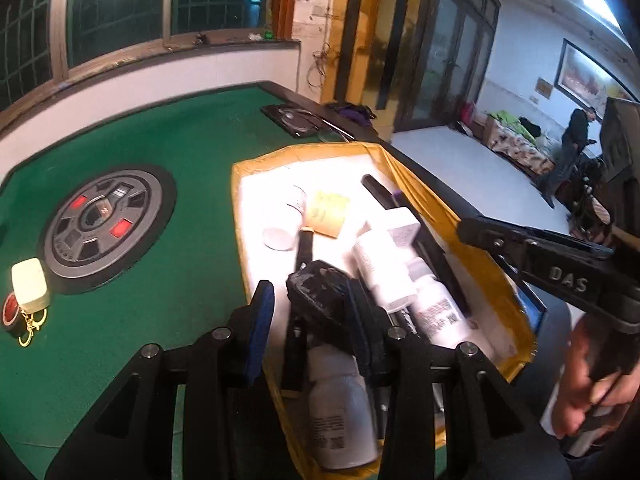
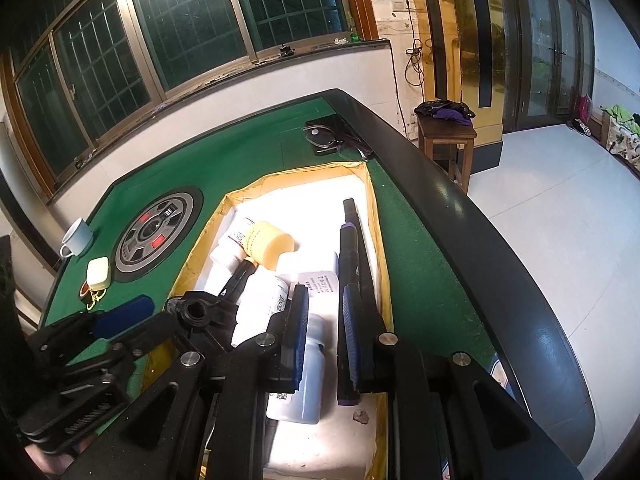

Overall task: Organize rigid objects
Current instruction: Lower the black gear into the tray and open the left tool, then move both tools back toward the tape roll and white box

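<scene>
Two wrist views of the yellow-rimmed box (image 1: 240, 184) on the green table (image 1: 160, 140). In the left view we see the left gripper (image 1: 309, 292) over the near end of the box, its jaws apart. A black lump (image 1: 320, 316) sits between them, close against the right finger and clear of the left pad. White bottles (image 1: 380, 276) lie inside the box. Only this view shows the hand (image 1: 588, 392) on the right gripper's handle, a cream case (image 1: 30, 284) left of the box, and a person (image 1: 568, 148) far beyond it. In the right view the right gripper (image 2: 325, 296) hangs over the box with its jaws drawn close. A dark bar (image 2: 347, 248) runs along its right finger; we cannot tell if it is pinched. Only here do we see a yellow roll (image 2: 266, 244) in the box, a mug (image 2: 78, 236) to its left and a stool (image 2: 446, 136) beyond
</scene>
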Available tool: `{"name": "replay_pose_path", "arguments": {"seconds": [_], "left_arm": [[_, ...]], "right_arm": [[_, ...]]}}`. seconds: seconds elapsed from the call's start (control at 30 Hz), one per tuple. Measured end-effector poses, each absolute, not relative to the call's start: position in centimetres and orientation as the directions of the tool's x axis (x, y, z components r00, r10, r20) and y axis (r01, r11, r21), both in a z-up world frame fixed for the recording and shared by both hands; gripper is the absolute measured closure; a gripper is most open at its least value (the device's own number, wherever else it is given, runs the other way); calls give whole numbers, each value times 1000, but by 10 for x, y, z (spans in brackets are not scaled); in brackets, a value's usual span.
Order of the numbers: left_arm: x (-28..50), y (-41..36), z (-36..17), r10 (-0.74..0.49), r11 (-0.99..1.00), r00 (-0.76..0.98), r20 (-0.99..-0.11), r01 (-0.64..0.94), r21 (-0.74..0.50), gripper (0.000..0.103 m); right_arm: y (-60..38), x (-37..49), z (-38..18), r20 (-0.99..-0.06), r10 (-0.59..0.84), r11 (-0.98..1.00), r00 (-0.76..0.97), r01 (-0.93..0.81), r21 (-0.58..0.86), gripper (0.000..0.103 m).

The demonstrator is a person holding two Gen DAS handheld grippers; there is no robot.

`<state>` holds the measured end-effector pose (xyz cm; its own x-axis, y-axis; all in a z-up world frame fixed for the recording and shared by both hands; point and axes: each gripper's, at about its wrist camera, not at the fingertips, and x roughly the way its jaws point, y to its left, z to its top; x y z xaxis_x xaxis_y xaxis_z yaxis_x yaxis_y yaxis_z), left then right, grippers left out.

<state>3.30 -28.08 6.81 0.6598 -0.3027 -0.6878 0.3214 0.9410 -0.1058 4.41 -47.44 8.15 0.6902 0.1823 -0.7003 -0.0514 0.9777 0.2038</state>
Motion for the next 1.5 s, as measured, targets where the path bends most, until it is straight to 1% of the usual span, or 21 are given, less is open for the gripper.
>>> {"name": "replay_pose_path", "arguments": {"seconds": [0.1,0.17,0.23,0.3,0.5,0.8,0.83,0.93,0.97,1.03,1.1,1.13,1.17,1.2,1.23,1.27,1.37,1.4,1.43,1.47,1.5], "left_arm": [[38,-282,63,-264,951,675,-689,302,-69,69],[43,-287,54,-245,950,636,-732,310,-48,70],[41,-295,44,-277,931,598,-752,362,-55,69],[34,-297,44,-282,929,618,-734,366,-49,69],[26,-276,67,-340,924,645,-684,363,-117,69],[11,-223,82,-309,948,690,-655,279,-153,69],[8,-216,84,-300,952,701,-647,266,-154,69],[-1,-179,91,-237,972,759,-606,187,-145,69],[-4,-169,92,-220,976,773,-595,166,-144,68],[-8,-136,93,-149,987,803,-577,87,-133,59],[-11,-103,91,-70,992,831,-553,-1,-127,53],[-12,-83,88,-11,991,838,-546,-63,-116,53],[-10,-62,84,47,986,832,-552,-128,-108,53],[-9,-49,80,70,981,826,-560,-160,-113,53],[-6,-28,74,91,970,816,-571,-201,-133,53],[-3,-9,67,122,955,801,-586,-256,-151,53],[-6,30,45,169,912,781,-601,-355,-204,53],[-8,38,37,206,896,777,-596,-394,-204,53],[-6,46,28,247,880,745,-620,-440,-179,53],[-4,50,26,243,870,725,-644,-456,-185,53],[-3,55,23,215,863,727,-652,-454,-222,53]], "right_arm": [[-473,43,81,-701,182,978,689,-53,201,87],[-471,44,81,-706,188,978,683,-59,202,87],[-469,44,81,-706,191,977,682,-65,202,87],[-467,43,82,-703,197,976,683,-70,206,87],[-461,40,85,-692,222,971,687,-88,224,87],[-428,39,86,-698,263,964,667,-151,219,87],[-422,38,86,-699,271,962,661,-164,218,85],[-401,36,88,-695,316,949,646,-224,223,71],[-392,34,91,-687,333,943,646,-250,222,71],[-371,30,95,-678,364,928,639,-305,212,71],[-353,29,98,-668,412,905,619,-365,220,70],[-340,29,100,-666,441,888,602,-401,226,64],[-328,30,101,-663,469,870,583,-433,235,53],[-315,32,100,-661,499,851,561,-464,248,46],[-298,37,99,-665,535,822,521,-502,268,32],[-285,39,96,-672,551,808,496,-519,279,30],[-243,62,88,-688,597,767,413,-547,337,30],[-231,71,83,-693,607,759,389,-542,361,30],[-220,82,78,-699,613,756,368,-530,384,30],[-207,94,73,-706,621,751,341,-519,409,30],[-197,102,68,-712,627,743,317,-519,423,30]]}}
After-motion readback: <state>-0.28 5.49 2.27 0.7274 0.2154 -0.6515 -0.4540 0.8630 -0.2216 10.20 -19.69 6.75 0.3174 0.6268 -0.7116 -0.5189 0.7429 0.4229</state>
